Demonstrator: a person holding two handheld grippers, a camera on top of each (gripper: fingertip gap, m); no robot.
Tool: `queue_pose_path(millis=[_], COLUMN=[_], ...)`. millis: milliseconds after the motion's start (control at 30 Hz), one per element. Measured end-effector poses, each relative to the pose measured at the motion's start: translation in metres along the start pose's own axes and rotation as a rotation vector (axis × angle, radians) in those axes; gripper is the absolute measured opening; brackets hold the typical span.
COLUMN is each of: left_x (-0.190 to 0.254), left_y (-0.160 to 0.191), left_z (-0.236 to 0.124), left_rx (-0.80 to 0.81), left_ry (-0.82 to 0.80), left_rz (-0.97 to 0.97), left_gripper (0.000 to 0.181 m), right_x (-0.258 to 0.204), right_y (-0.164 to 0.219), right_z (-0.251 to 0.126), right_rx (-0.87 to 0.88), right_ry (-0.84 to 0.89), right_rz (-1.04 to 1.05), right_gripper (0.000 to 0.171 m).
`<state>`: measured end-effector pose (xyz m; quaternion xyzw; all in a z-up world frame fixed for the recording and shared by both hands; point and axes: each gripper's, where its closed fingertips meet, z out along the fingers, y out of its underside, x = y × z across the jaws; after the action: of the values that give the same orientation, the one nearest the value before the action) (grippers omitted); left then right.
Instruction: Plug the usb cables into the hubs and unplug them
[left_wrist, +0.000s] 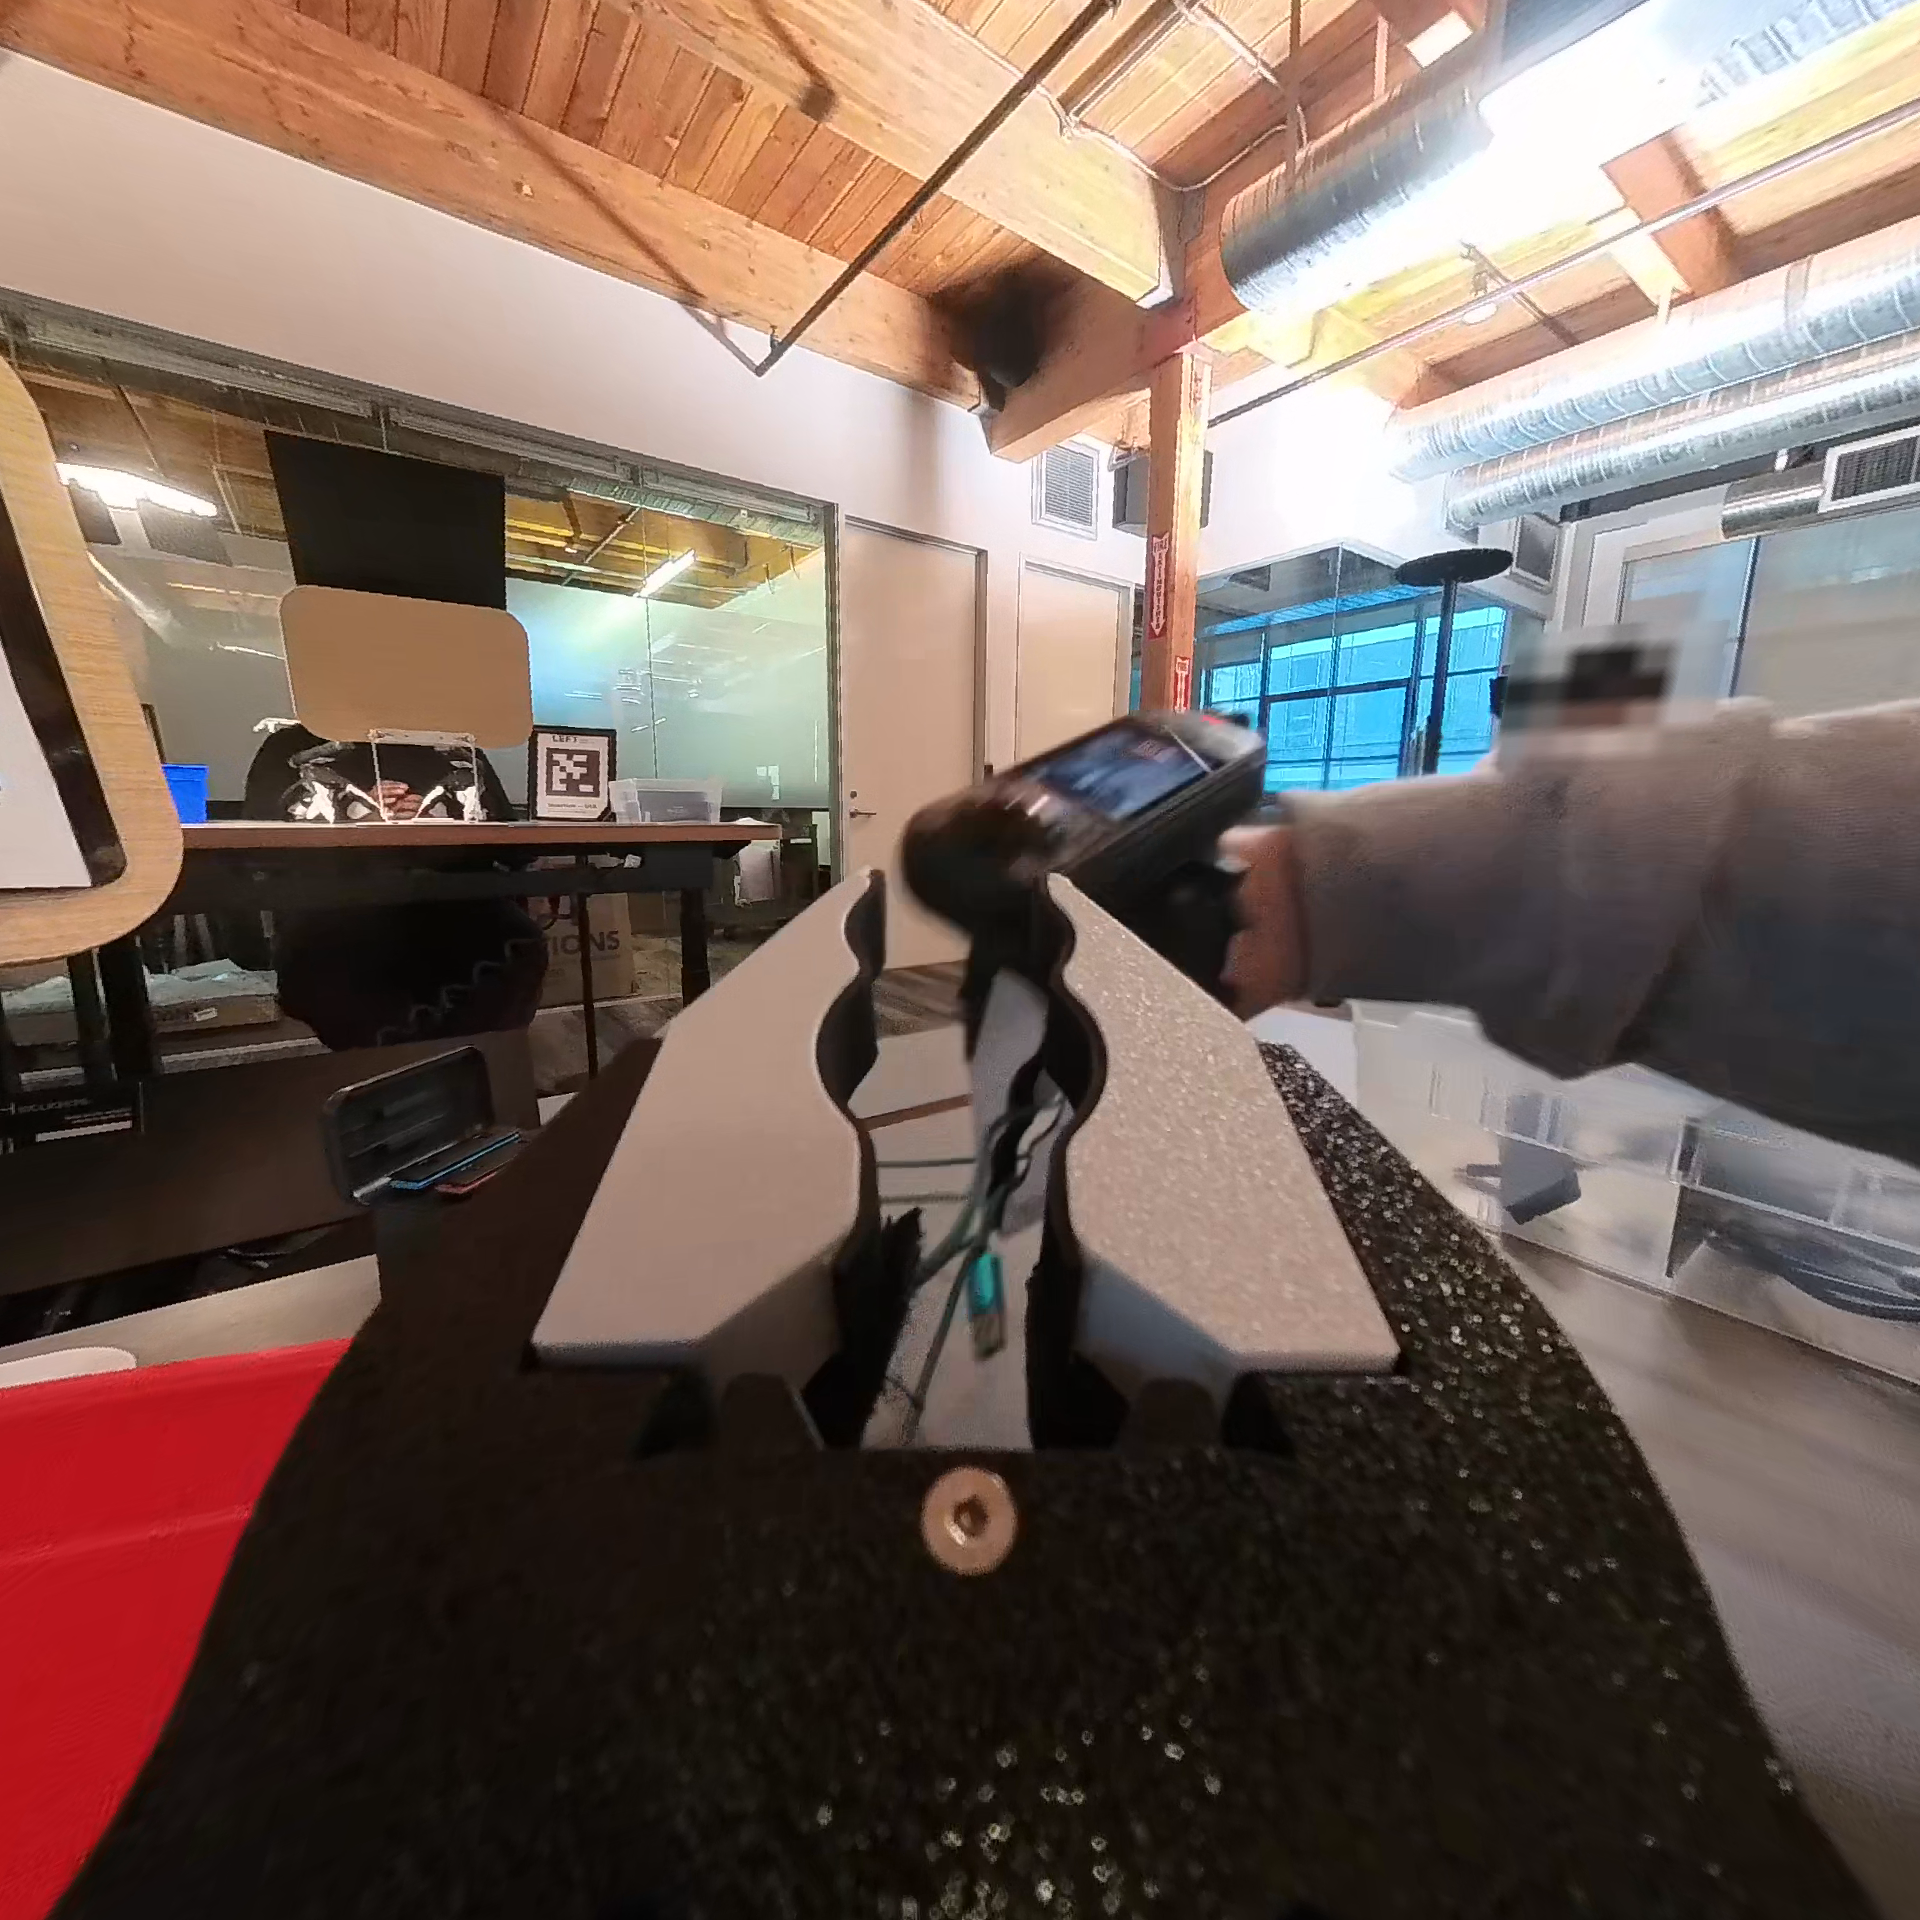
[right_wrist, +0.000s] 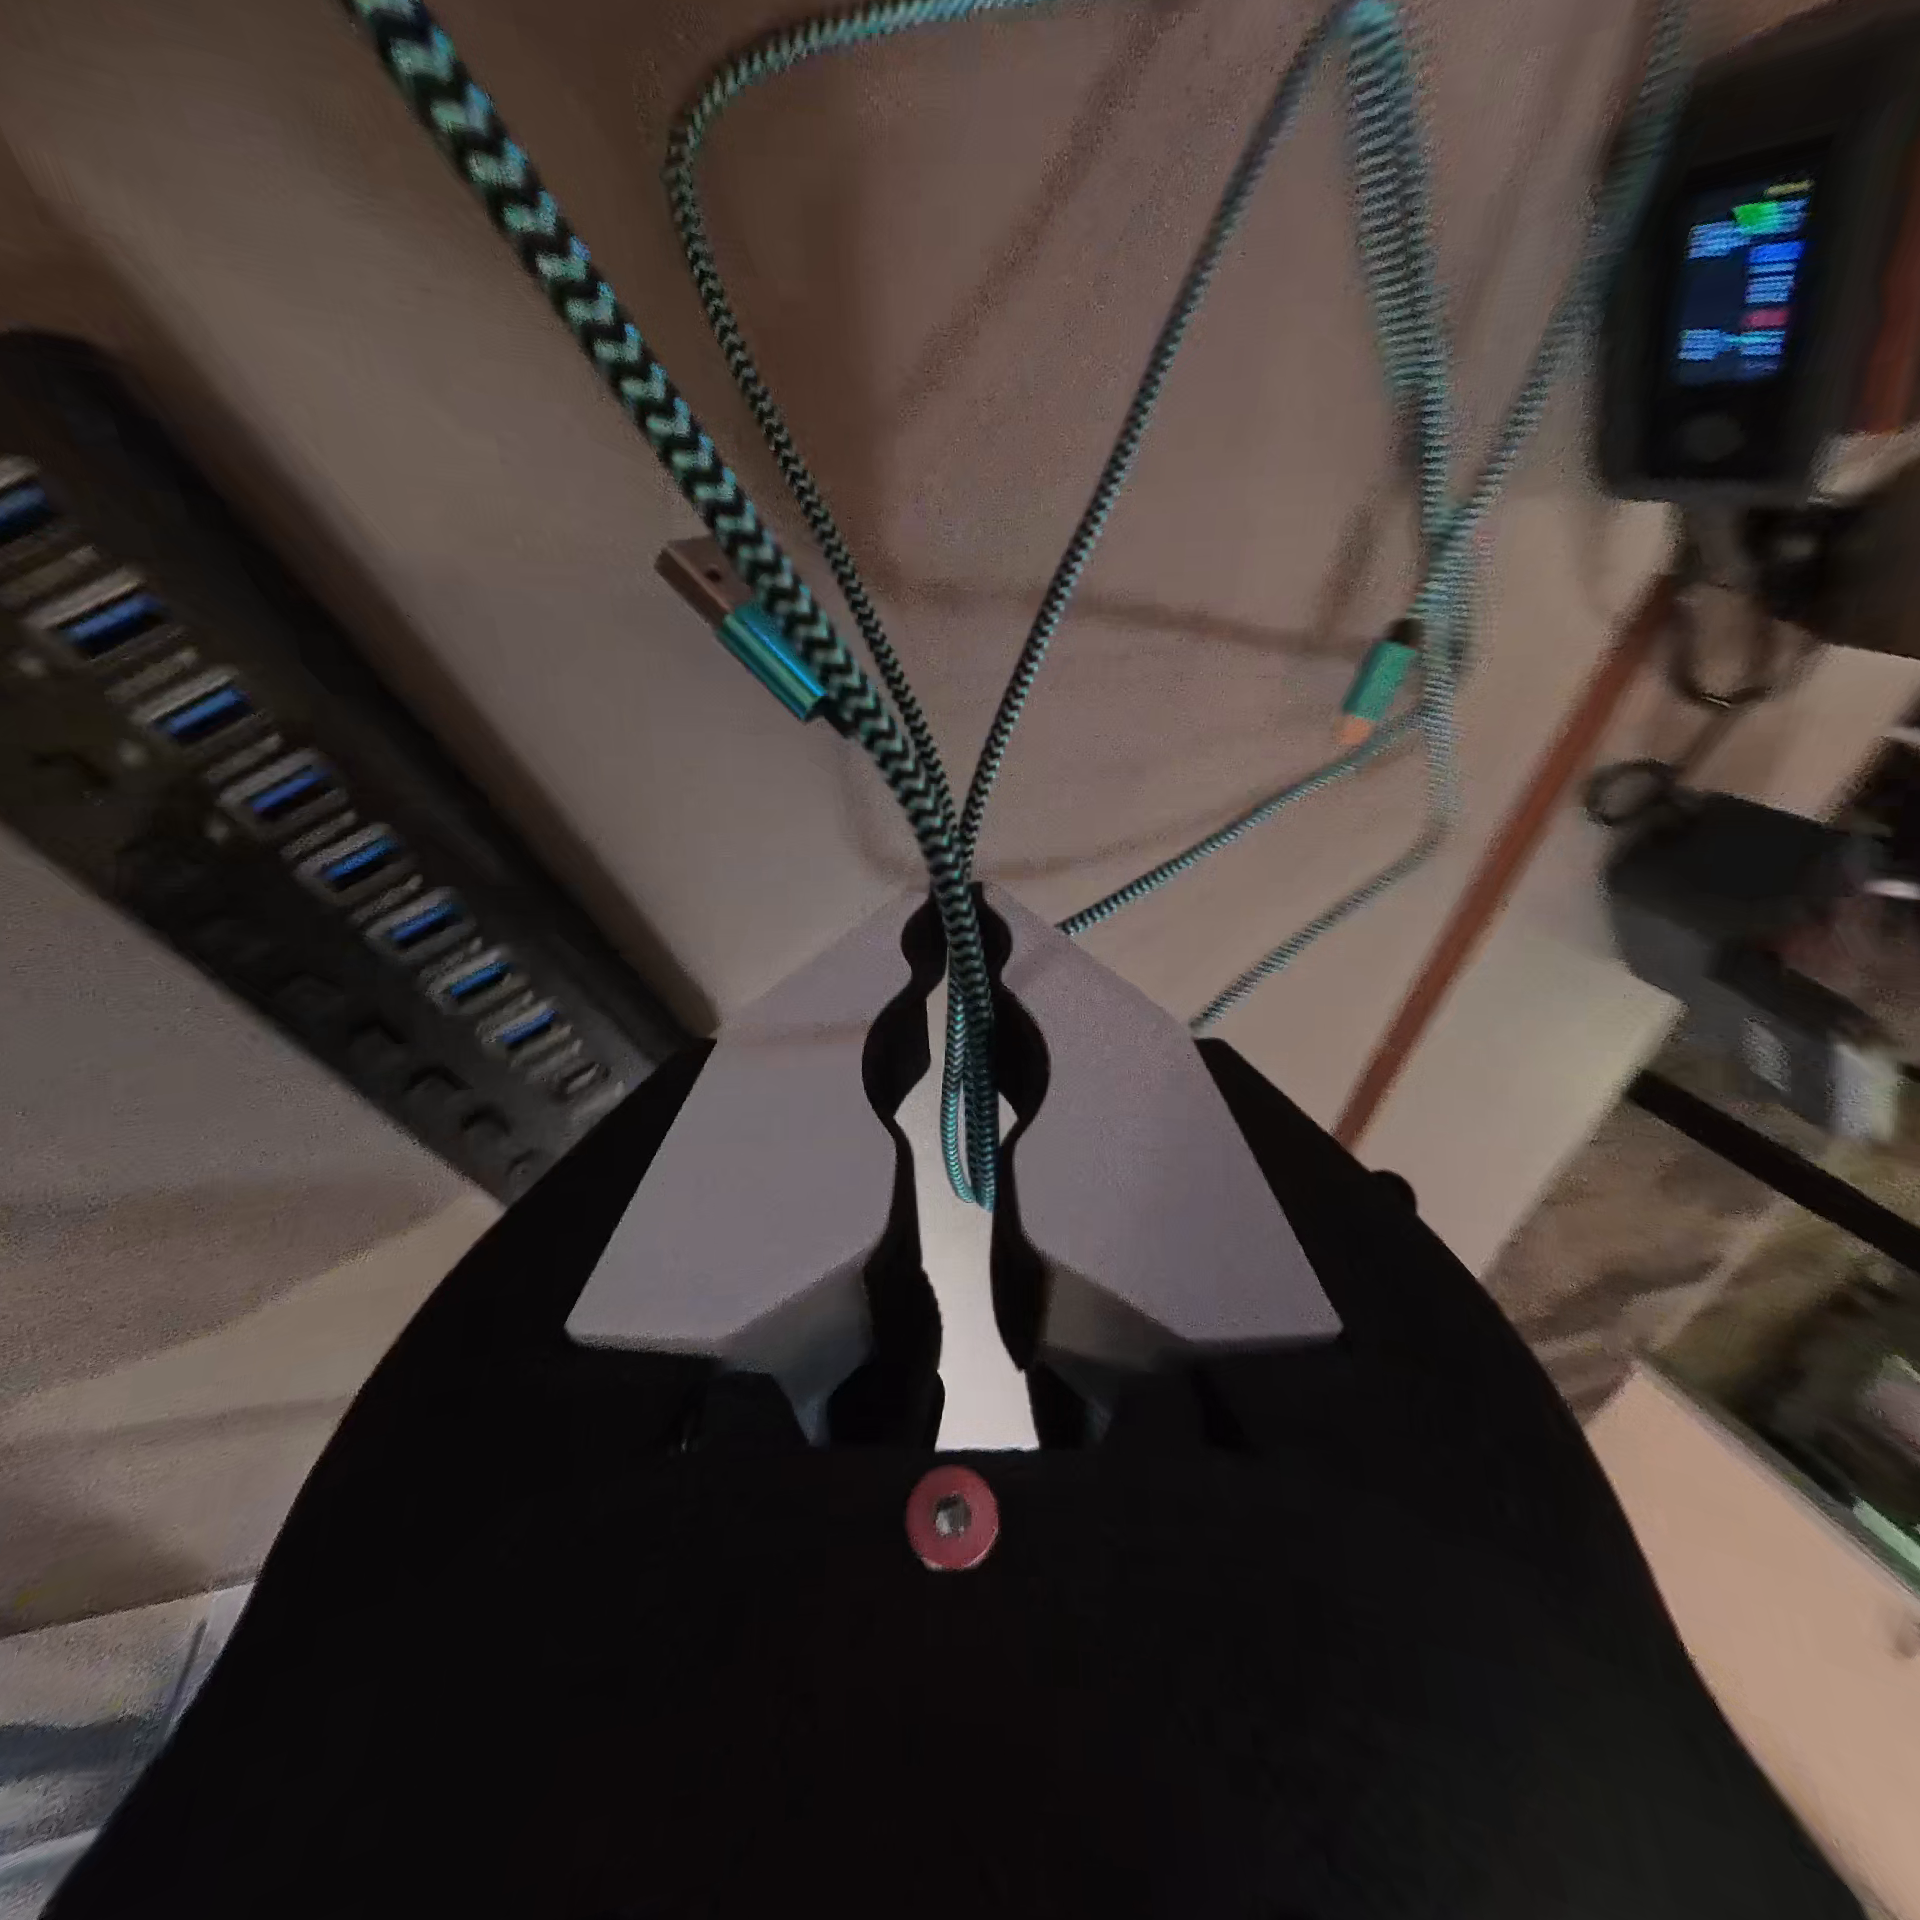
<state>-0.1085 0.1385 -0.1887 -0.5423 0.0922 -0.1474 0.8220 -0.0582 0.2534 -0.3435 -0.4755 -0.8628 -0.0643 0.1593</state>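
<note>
Left hand-held gripper (left_wrist: 961, 899) jaws apart, holding nothing, raised off the bench (left_wrist: 1766, 1455); black hub (right_wrist: 281, 769) lies lower left of right hand-held gripper (right_wrist: 961, 904), which pinches two teal braided usb cables (right_wrist: 961, 1039), plug (right_wrist: 743, 629) dangling free.

A clear plastic bin (left_wrist: 1621, 1174) sits at the right of the left wrist view, a dark-framed desk (left_wrist: 468, 836) (cluttered) mid-left, silver ducts (left_wrist: 1662, 364) upper right, wooden ceiling (left_wrist: 623, 135) above.
</note>
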Motion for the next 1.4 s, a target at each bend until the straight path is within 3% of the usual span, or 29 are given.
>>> queue_pose_path(millis=[167,400,567,800,967,1100,1400], left_x=[0.0,0.003,0.004,0.007,0.008,0.007,0.007], left_y=[0.001,0.01,0.013,0.02,0.022,0.024,0.023], left_z=[0.0,0.002,0.003,0.004,0.004,0.005,0.005], left_rx=[-0.001,-0.032,-0.041,-0.065,-0.073,-0.079,-0.079], left_ry=[0.001,0.006,0.01,0.02,0.022,0.022,0.026], left_rz=[0.011,0.046,0.054,0.066,0.075,0.07,0.045], left_gripper=[0.025,0.025,0.025,0.024,0.024,0.024,0.023], right_x=[0.006,-0.013,-0.058,-0.117,-0.143,-0.152,-0.174], right_y=[0.029,0.107,0.158,0.212,0.229,0.248,0.243], right_z=[-0.102,-0.276,-0.357,-0.389,-0.37,-0.353,-0.377], right_rx=[0.084,-0.012,-0.096,-0.11,-0.056,-0.124,-0.199], right_ry=[0.289,0.654,0.701,0.48,0.201,0.054,0.04], right_rz=[0.062,0.163,0.284,0.501,0.655,0.723,0.741], right_gripper=[0.001,0.001,0.001,0.001,0.001,0.001,0.001])
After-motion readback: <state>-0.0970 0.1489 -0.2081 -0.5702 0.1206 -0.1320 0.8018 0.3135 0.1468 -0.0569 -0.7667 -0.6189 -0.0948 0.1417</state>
